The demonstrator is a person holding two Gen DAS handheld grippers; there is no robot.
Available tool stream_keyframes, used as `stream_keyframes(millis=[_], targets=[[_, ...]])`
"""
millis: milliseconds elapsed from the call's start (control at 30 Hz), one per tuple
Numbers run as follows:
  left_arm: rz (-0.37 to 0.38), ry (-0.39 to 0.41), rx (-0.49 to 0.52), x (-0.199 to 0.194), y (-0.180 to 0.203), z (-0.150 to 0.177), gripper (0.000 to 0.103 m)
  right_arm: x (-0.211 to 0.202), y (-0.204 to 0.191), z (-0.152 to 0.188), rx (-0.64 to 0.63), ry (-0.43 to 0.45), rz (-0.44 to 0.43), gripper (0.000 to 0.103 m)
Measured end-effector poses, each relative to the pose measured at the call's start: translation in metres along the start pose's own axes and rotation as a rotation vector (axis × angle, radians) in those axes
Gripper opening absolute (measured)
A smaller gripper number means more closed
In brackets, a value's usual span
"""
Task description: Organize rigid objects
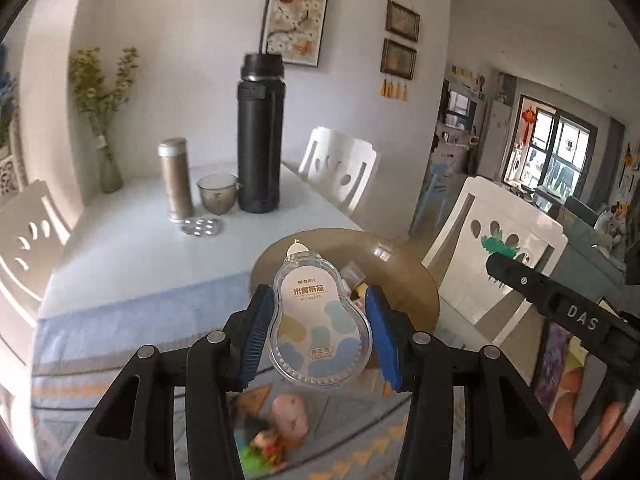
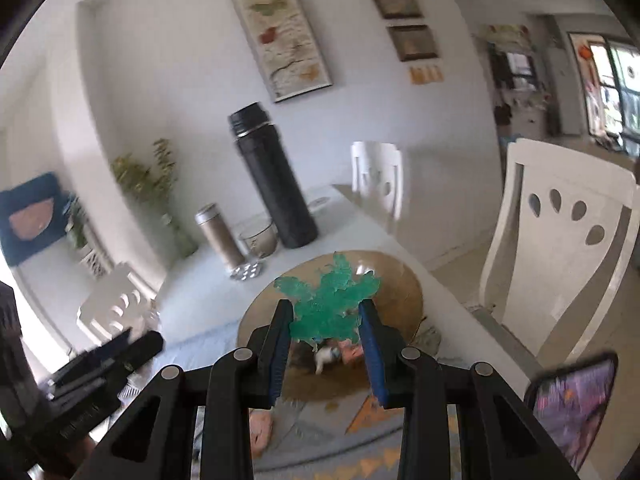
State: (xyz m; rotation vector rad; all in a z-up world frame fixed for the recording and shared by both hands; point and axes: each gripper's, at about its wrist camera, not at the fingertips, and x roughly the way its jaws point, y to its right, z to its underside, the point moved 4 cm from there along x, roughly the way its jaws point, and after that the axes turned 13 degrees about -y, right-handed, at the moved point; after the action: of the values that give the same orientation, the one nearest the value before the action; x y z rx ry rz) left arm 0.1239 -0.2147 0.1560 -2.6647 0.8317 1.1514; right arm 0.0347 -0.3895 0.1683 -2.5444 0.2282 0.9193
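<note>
Pale walls hung with framed pictures enclose a table (image 1: 132, 248) laid with a light cloth, and a tan bowl (image 1: 400, 276) near its front edge serves as the landmark. From the left wrist view, the left gripper (image 1: 320, 334) is seen raised above the bowl's near side, its blue pads pinching a clear correction tape dispenser (image 1: 318, 320) held upright. Beyond the bowl, a tall black flask (image 1: 260, 140), a glass cup (image 1: 218, 194) and a brown thermos (image 1: 175, 180) are ranged in a row. From the right wrist view, the right gripper (image 2: 326, 348) is held above the same bowl (image 2: 404, 292), its jaws clamped on a green translucent leaf-shaped piece (image 2: 330, 304). Small mixed items (image 2: 332, 354) are visible inside the bowl, blurred.
</note>
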Motion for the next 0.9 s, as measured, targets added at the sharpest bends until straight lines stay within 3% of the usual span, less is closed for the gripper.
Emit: stream_keyframes(millis=[100, 233, 333, 400, 433, 533, 600, 700, 767, 800, 900], targets=[[0.009, -0.051, 0.015, 0.036, 0.009, -0.002, 0.045, 0.025, 0.009, -0.005, 0.028, -0.051, 0.028, 0.033], [0.023, -0.131, 0.004, 0.08, 0.013, 0.006, 0.045, 0.074, 0.019, 0.004, 0.048, -0.182, 0.04, 0.033], [0.012, -0.156, -0.022, 0.095, 0.01, 0.011, 0.045, 0.095, 0.028, 0.009, 0.067, -0.247, 0.058, 0.033], [0.04, -0.161, -0.03, 0.098, 0.007, 0.01, 0.053, 0.104, 0.032, 0.008, 0.079, -0.288, 0.037, 0.034], [0.046, -0.166, -0.032, 0.096, 0.006, 0.01, 0.063, 0.105, 0.032, 0.006, 0.082, -0.3, 0.02, 0.035], [0.039, -0.121, -0.032, 0.076, 0.001, 0.009, 0.066, 0.092, 0.03, 0.005, 0.075, -0.271, 0.036, 0.044], [0.036, -0.085, -0.034, 0.053, -0.004, 0.009, 0.066, 0.072, 0.025, 0.005, 0.062, -0.221, 0.024, 0.06], [0.044, -0.041, -0.05, 0.015, -0.015, 0.015, 0.07, 0.048, 0.007, 0.008, 0.03, -0.169, 0.0, 0.069], [0.01, -0.023, -0.085, -0.012, -0.027, 0.027, 0.073, 0.034, -0.007, 0.015, -0.006, -0.163, -0.028, 0.074], [0.006, -0.005, -0.103, -0.027, -0.033, 0.036, 0.073, 0.03, -0.014, 0.018, -0.023, -0.165, -0.043, 0.081], [-0.017, 0.018, -0.145, -0.055, -0.048, 0.073, 0.073, 0.017, -0.044, 0.051, -0.107, -0.178, -0.113, 0.092]])
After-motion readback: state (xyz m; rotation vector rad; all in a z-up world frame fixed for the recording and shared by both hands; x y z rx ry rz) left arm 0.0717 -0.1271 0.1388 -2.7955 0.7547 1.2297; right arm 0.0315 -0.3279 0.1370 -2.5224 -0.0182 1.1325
